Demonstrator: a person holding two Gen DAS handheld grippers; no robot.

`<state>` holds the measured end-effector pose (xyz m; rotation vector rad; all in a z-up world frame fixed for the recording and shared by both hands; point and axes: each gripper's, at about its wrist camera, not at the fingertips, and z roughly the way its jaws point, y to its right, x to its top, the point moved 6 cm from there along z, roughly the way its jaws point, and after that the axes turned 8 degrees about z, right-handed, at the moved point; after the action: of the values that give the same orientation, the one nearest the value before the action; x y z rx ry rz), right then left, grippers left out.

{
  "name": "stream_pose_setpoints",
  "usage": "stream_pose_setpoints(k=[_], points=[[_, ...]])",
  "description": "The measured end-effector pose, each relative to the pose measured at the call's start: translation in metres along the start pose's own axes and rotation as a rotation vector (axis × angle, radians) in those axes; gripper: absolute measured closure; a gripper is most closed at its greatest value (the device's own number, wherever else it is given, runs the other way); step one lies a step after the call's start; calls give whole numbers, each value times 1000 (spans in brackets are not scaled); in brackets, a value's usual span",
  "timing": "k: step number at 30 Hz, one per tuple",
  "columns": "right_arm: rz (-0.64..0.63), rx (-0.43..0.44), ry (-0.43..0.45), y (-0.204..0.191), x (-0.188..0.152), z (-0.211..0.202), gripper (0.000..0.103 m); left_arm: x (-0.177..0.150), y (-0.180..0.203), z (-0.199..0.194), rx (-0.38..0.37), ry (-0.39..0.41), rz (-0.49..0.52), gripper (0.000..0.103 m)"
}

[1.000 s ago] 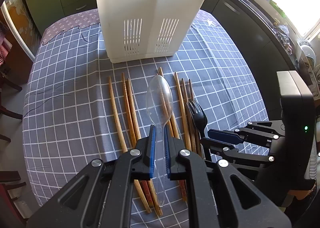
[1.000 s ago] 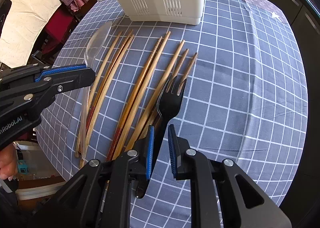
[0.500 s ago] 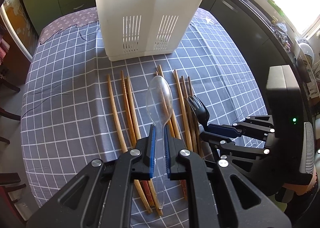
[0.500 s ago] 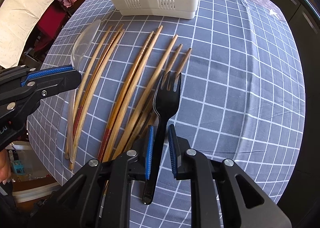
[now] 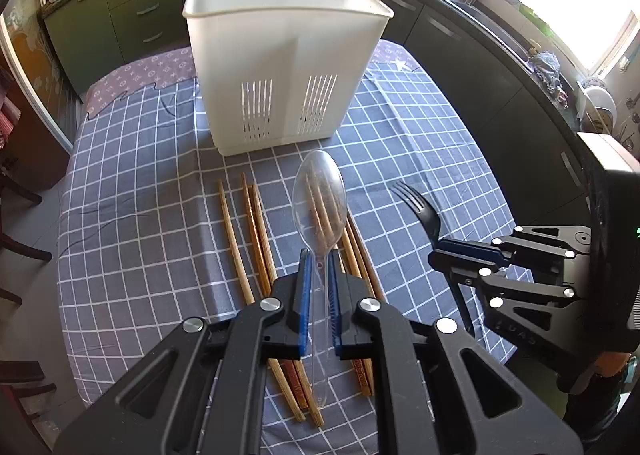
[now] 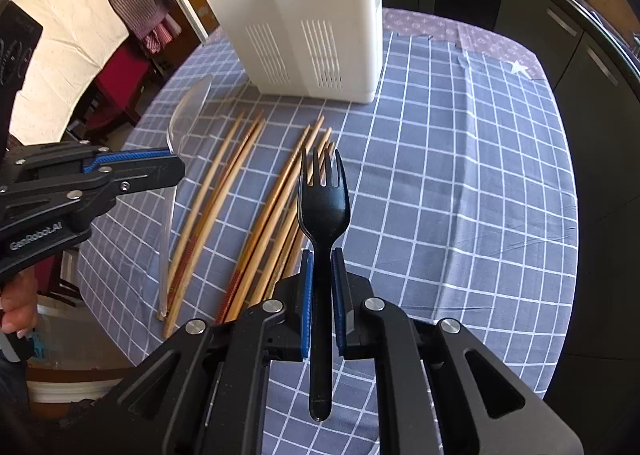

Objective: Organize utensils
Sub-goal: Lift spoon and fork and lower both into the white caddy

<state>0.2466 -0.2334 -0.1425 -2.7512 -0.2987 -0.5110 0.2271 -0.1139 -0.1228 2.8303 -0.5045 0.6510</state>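
Observation:
A clear plastic spoon [image 5: 319,207] is lifted above the table, with my left gripper [image 5: 319,255] shut on its handle and the bowl pointing at the white slotted utensil basket [image 5: 286,67]. My right gripper [image 6: 321,255] is closing on the neck of a black plastic fork [image 6: 323,203]; its pads press on the fork, which hangs clear of the cloth with tines forward. Several wooden chopsticks [image 6: 224,183] lie side by side on the table below both grippers. In the right wrist view the left gripper [image 6: 172,167] stands at the left with the spoon [image 6: 188,115]. The basket [image 6: 308,15] stands upright beyond the chopsticks.
A grey checked tablecloth [image 5: 140,215] covers the table. Dark kitchen cabinets [image 5: 480,55] run along the far and right sides. A person's hand [image 6: 16,307] holds the left gripper's handle. Chairs stand off the table's left edge.
Both grippers have risen. The fork, which lay on the chopsticks between loose right jaws, is now clamped and lifted off them. The spoon stays gripped in the left.

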Motion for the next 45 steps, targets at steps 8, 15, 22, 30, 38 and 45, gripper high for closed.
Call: stream_pose_setpoints(k=[8, 15, 22, 30, 38, 45], points=[[21, 80, 75, 8, 0, -35, 93, 13, 8, -28, -30, 50, 18, 95], [33, 138, 107, 19, -4, -49, 93, 64, 10, -93, -40, 221, 37, 95], [52, 167, 101, 32, -11, -45, 93, 143, -2, -155, 16, 488, 27, 95], [72, 173, 128, 49, -11, -50, 93, 203, -23, -156, 164, 711, 0, 95], [58, 179, 135, 49, -10, -53, 93, 202, -46, -84, 245, 665, -9, 95], [22, 197, 174, 28, 5, -66, 93, 176, -59, -43, 245, 577, 7, 89]])
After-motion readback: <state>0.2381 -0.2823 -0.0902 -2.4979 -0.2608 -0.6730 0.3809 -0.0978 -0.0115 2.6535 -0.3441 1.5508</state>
